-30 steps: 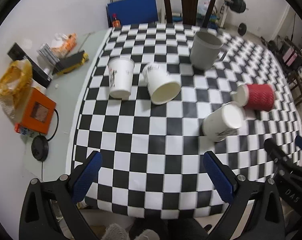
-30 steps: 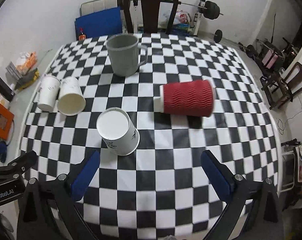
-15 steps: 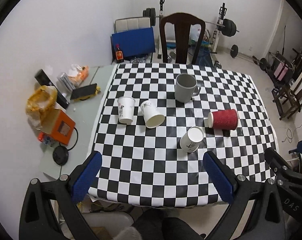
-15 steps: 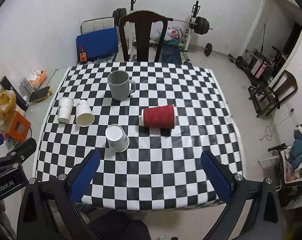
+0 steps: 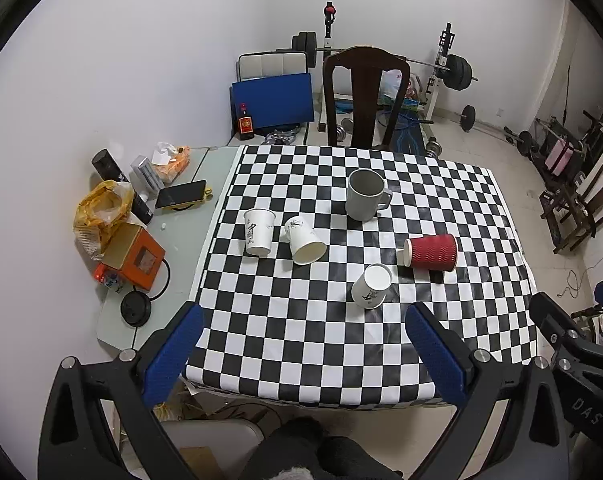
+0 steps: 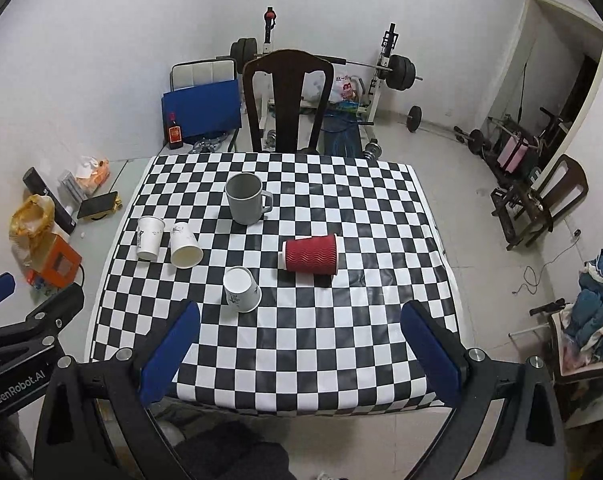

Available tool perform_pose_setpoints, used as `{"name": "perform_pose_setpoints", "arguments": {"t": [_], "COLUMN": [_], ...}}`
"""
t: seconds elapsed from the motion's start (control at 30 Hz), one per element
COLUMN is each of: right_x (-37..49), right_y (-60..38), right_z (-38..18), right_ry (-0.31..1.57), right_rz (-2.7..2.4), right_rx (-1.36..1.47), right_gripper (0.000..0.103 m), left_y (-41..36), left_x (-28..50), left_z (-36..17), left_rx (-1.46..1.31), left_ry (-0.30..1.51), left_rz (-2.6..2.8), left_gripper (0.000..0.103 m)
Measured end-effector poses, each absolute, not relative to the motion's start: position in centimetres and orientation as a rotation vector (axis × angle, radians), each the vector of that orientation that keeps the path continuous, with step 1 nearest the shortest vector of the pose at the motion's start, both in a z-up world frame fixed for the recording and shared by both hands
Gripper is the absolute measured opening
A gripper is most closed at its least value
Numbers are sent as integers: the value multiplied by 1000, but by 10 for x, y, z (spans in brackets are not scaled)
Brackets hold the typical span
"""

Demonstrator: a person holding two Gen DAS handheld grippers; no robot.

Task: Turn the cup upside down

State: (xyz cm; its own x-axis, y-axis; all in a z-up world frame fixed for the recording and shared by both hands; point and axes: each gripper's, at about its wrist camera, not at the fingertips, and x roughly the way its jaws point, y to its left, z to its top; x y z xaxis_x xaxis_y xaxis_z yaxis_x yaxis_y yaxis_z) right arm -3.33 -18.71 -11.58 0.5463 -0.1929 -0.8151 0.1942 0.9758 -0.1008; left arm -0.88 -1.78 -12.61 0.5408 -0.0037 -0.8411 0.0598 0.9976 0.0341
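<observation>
On the checkered table [image 5: 301, 340] a grey mug [image 5: 364, 195] [image 6: 245, 199] stands upright. A red ribbed paper cup [image 5: 432, 251] [image 6: 311, 255] lies on its side. One white paper cup [image 5: 371, 286] [image 6: 241, 289] stands upside down near the front. Another white cup [image 5: 258, 231] [image 6: 149, 237] stands upright at left, and a third [image 5: 303, 240] [image 6: 184, 245] lies tilted beside it. My left gripper [image 5: 301, 356] and right gripper [image 6: 299, 356] are both open, empty and held high above the table's near edge.
A grey side table [image 5: 181, 248] at left holds an orange box [image 5: 131, 254], a yellow bag, a phone and tissues. A dark wooden chair [image 5: 363, 92] stands behind the table. Gym weights and a bench fill the back; chairs and clothes stand at right.
Both grippers have pulled up and back from the table, so the whole table and room now show. The cups have not moved.
</observation>
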Motion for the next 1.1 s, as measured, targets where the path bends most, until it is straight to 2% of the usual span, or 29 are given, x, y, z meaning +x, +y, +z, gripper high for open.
{"name": "perform_pose_setpoints", "arguments": {"t": [1.1], "right_x": [-53], "right_y": [-191], "right_z": [-98], "right_ry": [977], "right_rz": [-227], "right_rx": [8], "right_gripper": [102], "left_y": [-13], "left_x": [-18], "left_z": [-122], "left_rx": [64], "left_ry": [1020], "left_rz": [-32], "left_gripper": [103]}}
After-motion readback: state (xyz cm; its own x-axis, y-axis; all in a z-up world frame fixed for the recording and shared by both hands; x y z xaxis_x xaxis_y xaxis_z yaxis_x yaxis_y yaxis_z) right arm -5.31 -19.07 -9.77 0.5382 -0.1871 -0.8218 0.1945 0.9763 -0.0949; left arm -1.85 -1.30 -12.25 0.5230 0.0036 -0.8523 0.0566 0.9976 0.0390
